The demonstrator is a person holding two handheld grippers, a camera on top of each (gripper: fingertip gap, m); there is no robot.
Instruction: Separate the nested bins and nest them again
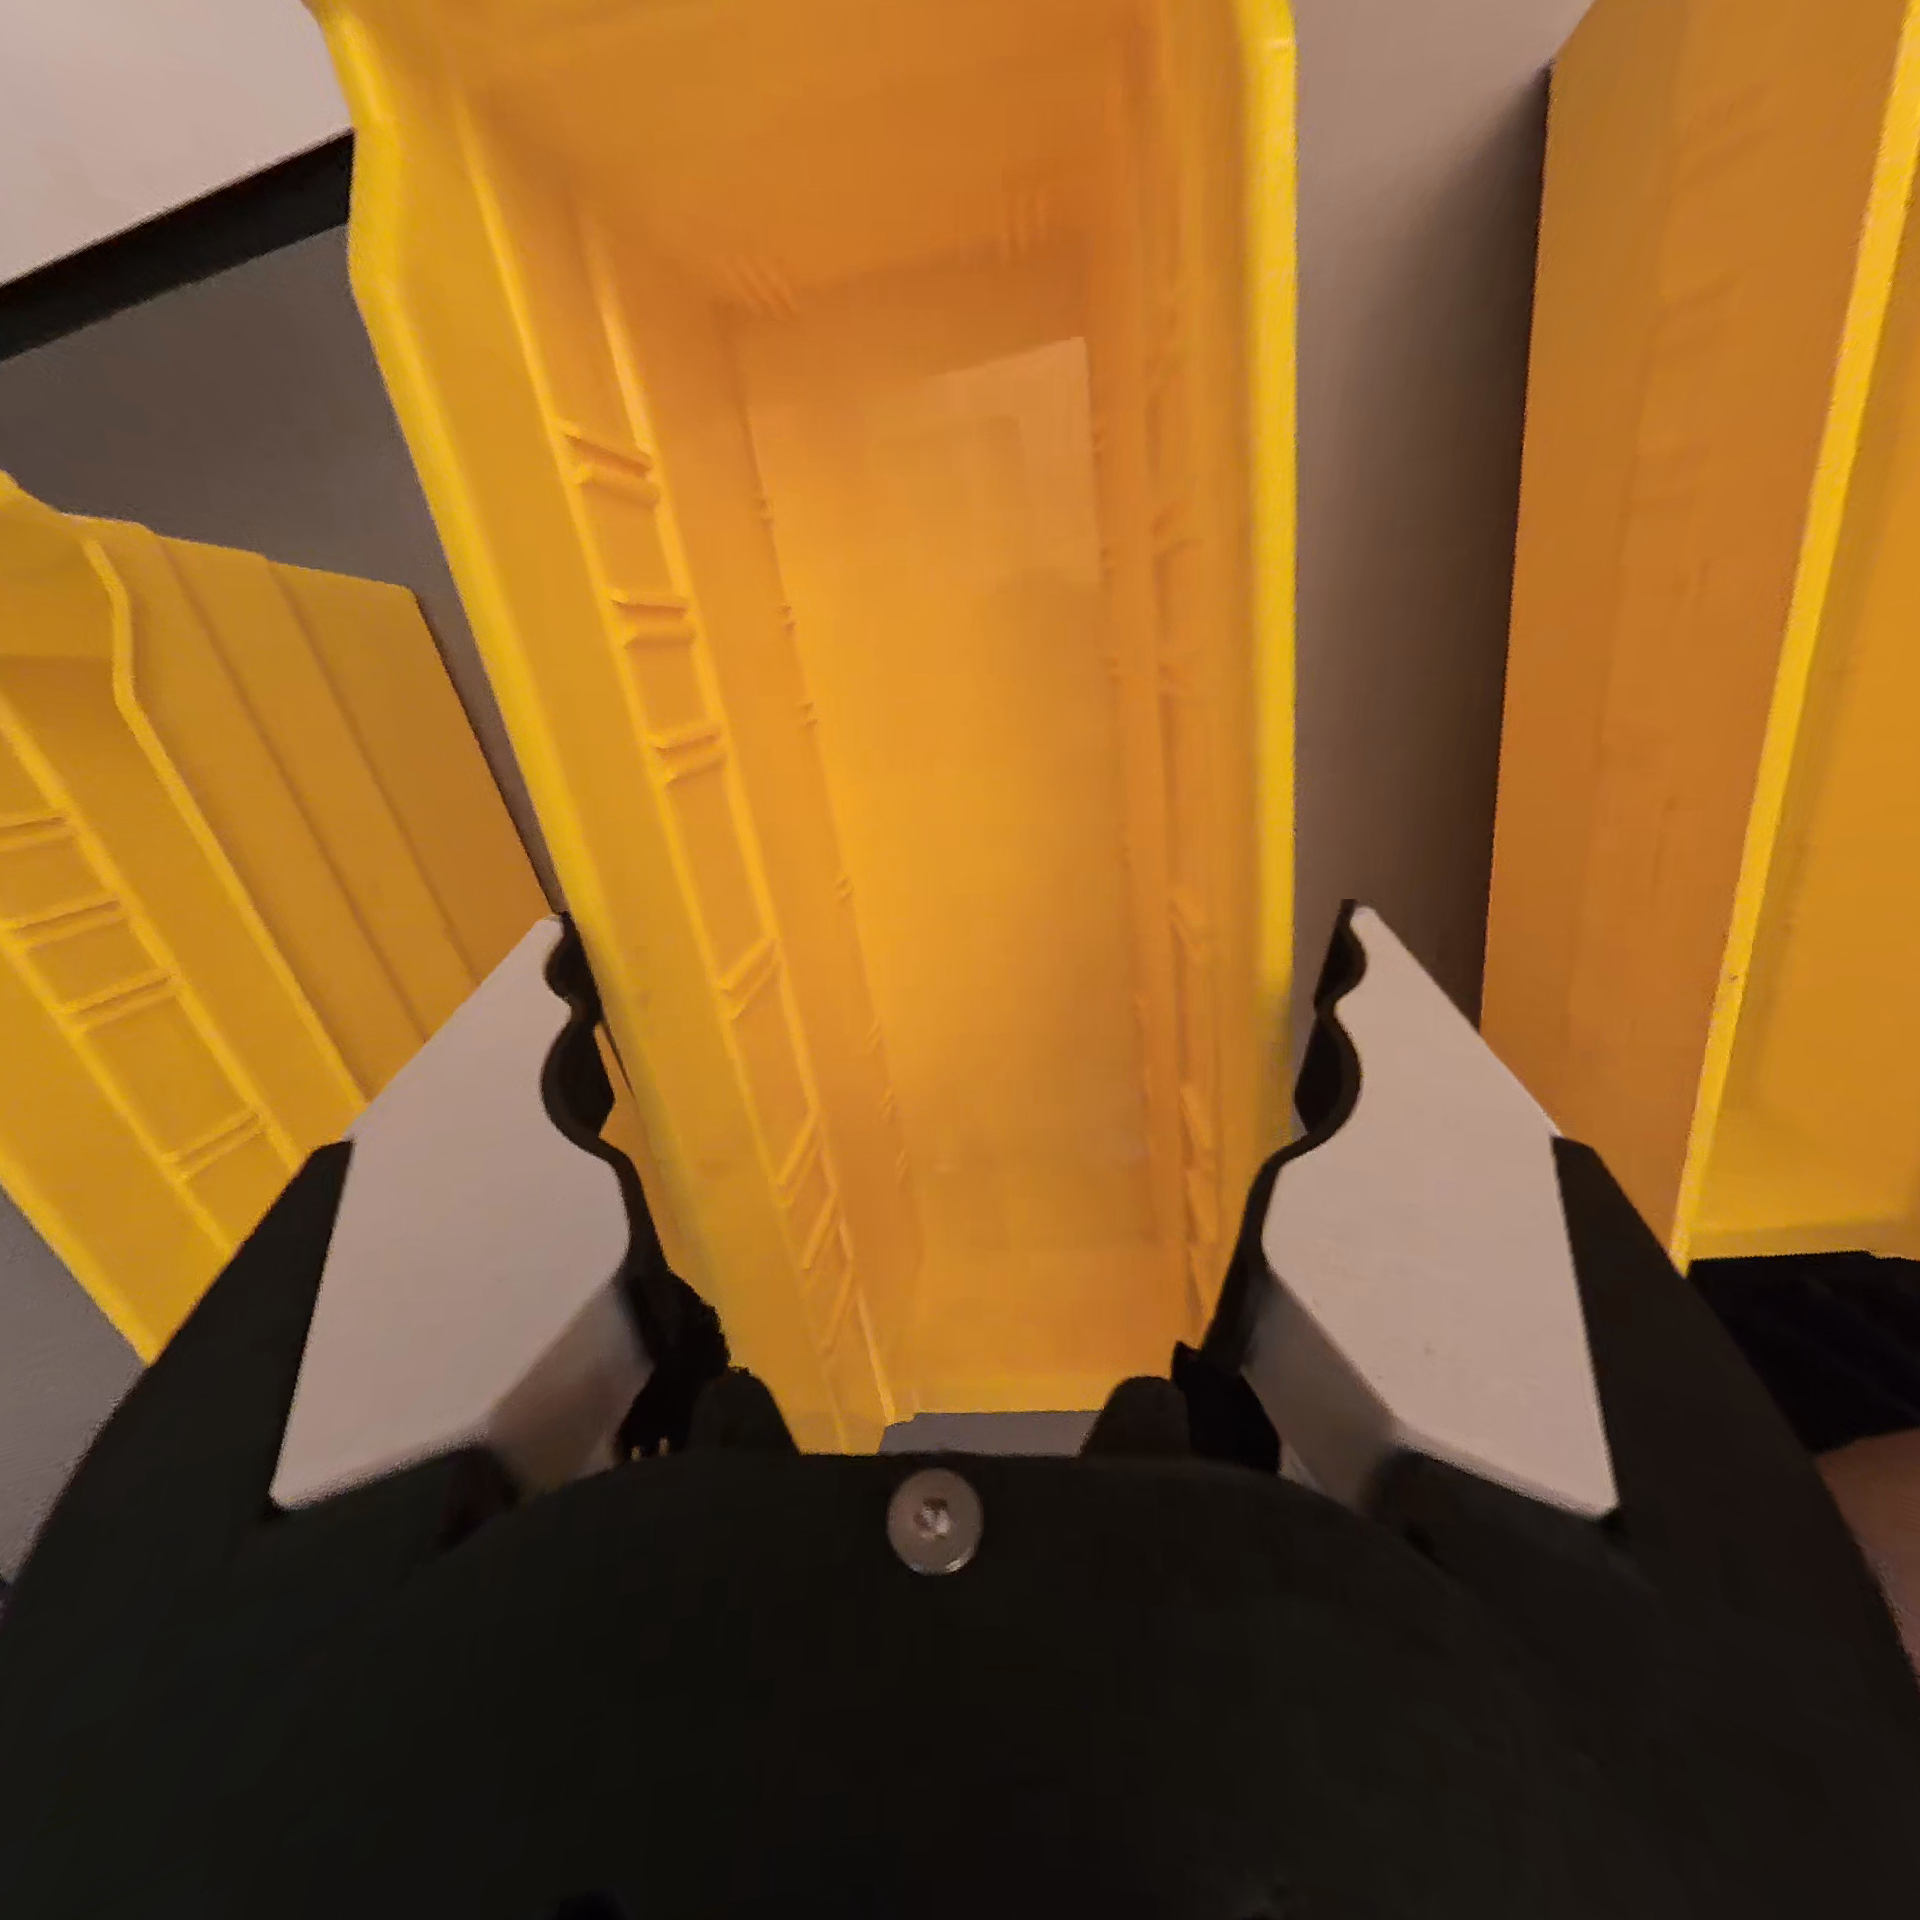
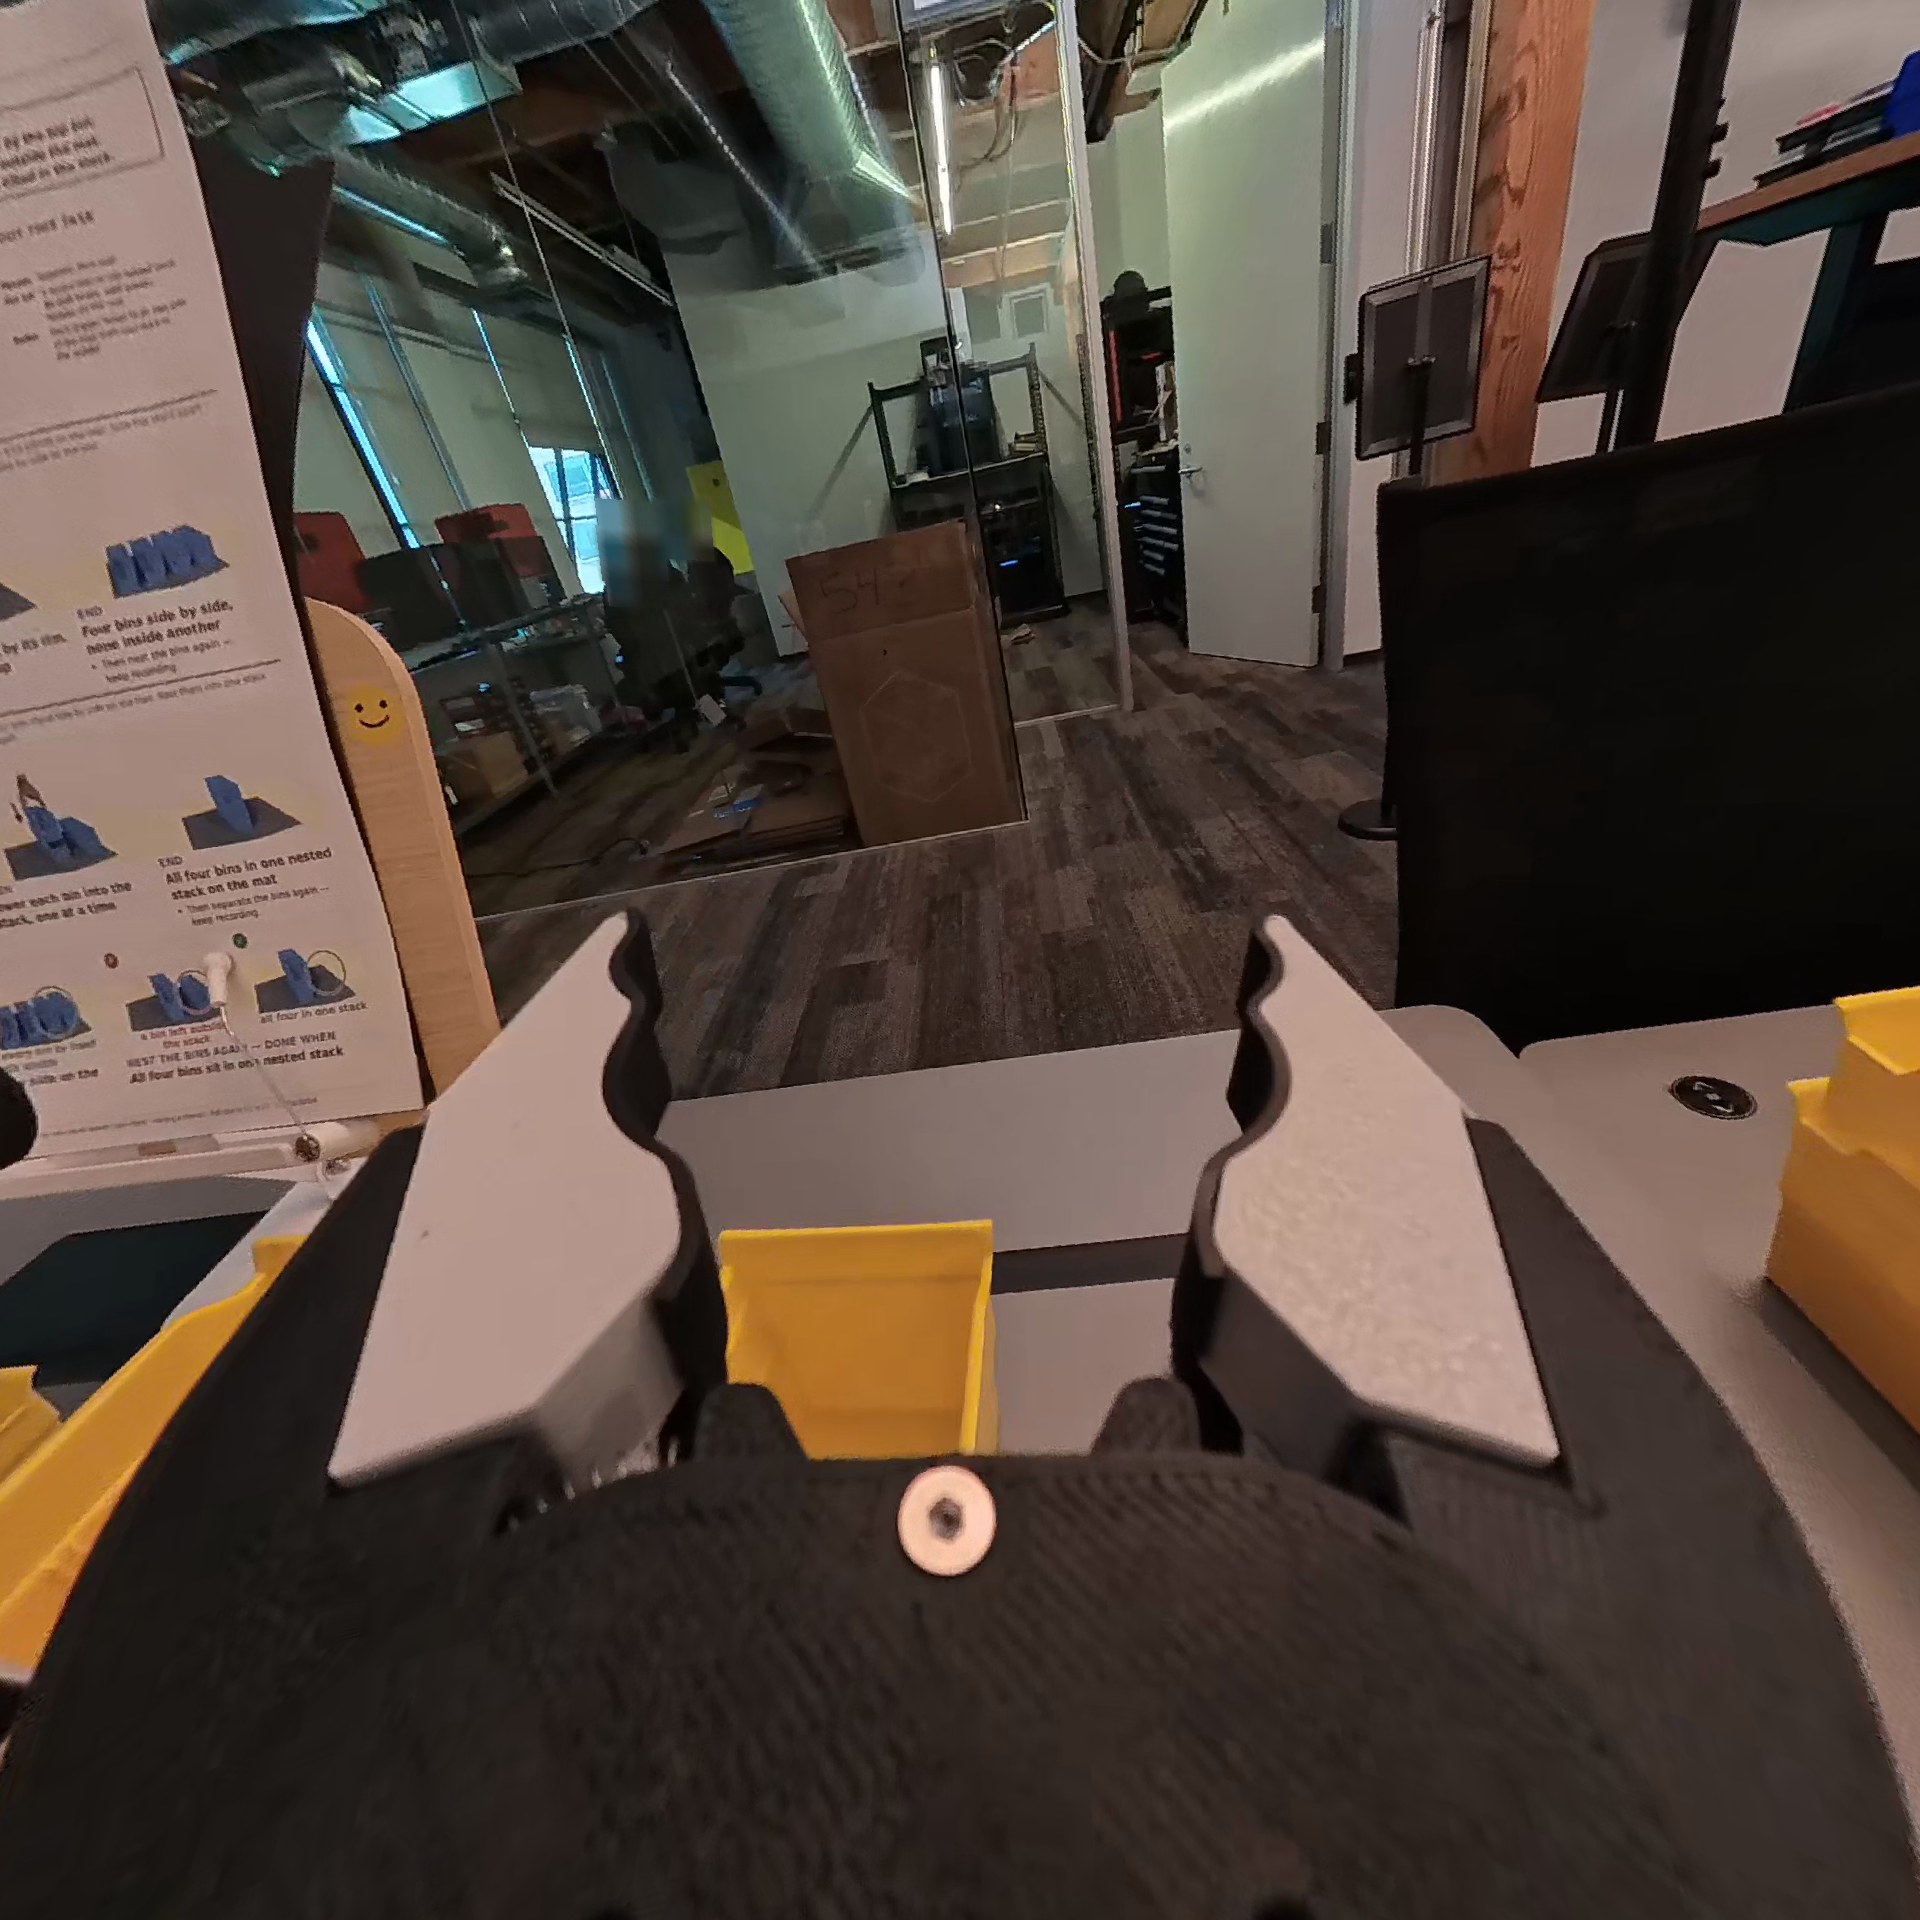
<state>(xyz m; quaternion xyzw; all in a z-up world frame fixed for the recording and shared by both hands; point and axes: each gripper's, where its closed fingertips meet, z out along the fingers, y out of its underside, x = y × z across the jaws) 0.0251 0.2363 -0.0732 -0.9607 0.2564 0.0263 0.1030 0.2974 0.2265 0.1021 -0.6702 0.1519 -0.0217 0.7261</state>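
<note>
In the left wrist view I look down into a long yellow bin [image 1: 935, 727] that stands between the fingers of my left gripper [image 1: 951, 920]. The left pad [image 1: 582, 1039] lies against the bin's outer wall. A thin strip of grey table shows between the right pad [image 1: 1330, 1039] and the bin's rim, so the jaws are open around it. Two more yellow bins lie on the left [image 1: 208, 883] and on the right [image 1: 1714, 623]. My right gripper [image 2: 948, 925] is open and empty, held above the table over another yellow bin [image 2: 857, 1335].
Yellow bins sit at the lower left [image 2: 125, 1423] and at the right [image 2: 1860, 1226] on the grey table [image 2: 935, 1143]. An instruction poster [image 2: 156, 623] and a wooden board [image 2: 405, 831] stand at the left. A black chair back [image 2: 1662, 727] stands behind the table.
</note>
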